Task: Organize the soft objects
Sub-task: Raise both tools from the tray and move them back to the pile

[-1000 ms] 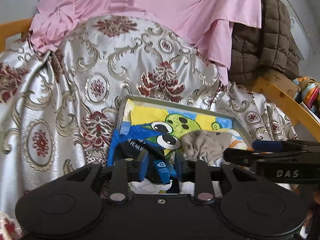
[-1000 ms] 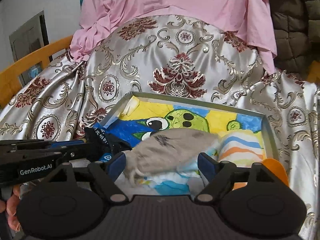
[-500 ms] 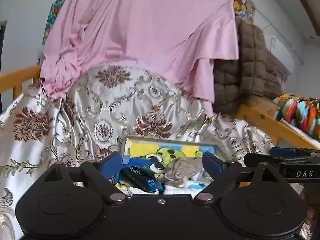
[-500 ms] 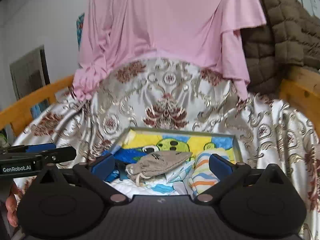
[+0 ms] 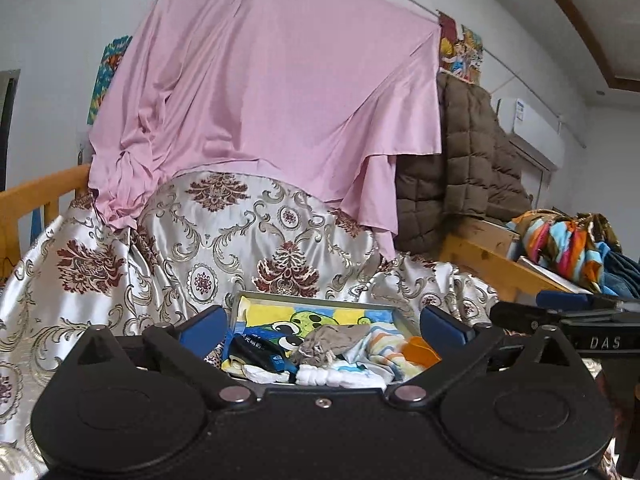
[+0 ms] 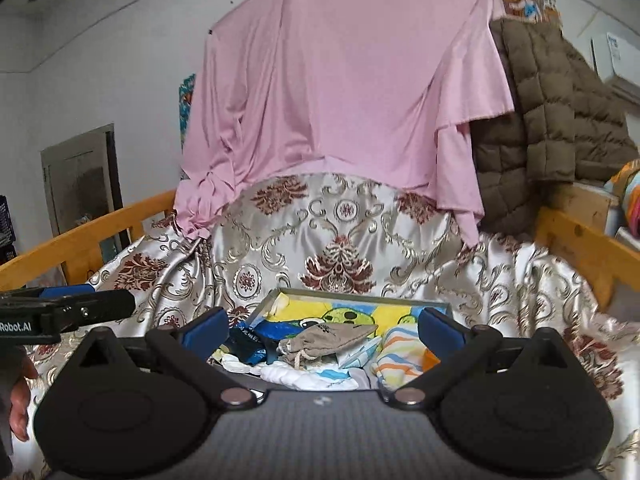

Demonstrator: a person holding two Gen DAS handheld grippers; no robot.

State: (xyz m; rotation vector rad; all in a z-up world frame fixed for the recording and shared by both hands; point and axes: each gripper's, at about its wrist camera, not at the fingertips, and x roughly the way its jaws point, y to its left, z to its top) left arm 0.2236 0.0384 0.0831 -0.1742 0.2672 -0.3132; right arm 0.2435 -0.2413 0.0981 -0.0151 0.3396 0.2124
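Observation:
A metal tray (image 5: 320, 298) with a cartoon-print lining rests on the silver patterned cloth (image 5: 224, 240). It holds a black-and-blue sock (image 5: 260, 354), a grey-brown drawstring pouch (image 5: 332, 340), white socks (image 5: 340, 378), a striped cloth (image 5: 390, 350) and an orange piece (image 5: 420, 352). My left gripper (image 5: 324, 326) hovers short of the tray, its jaws opening wide with nothing between them. My right gripper (image 6: 323, 326) is open and empty too, held back from the tray (image 6: 360, 295) and the pouch (image 6: 332, 338). Each gripper shows side-on in the other's view.
A pink sheet (image 5: 272, 92) hangs behind the cloth, with a brown quilted jacket (image 5: 468, 160) to its right. Wooden rails (image 6: 100, 232) run along both sides. A multicoloured bundle (image 5: 568, 240) lies at the right. A person's hand (image 6: 20, 404) shows at the lower left.
Both grippers drew back and rose away from the tray. The left one let go of the black-and-blue sock and spread its jaws. The right one widened off the pouch, which stays in the tray.

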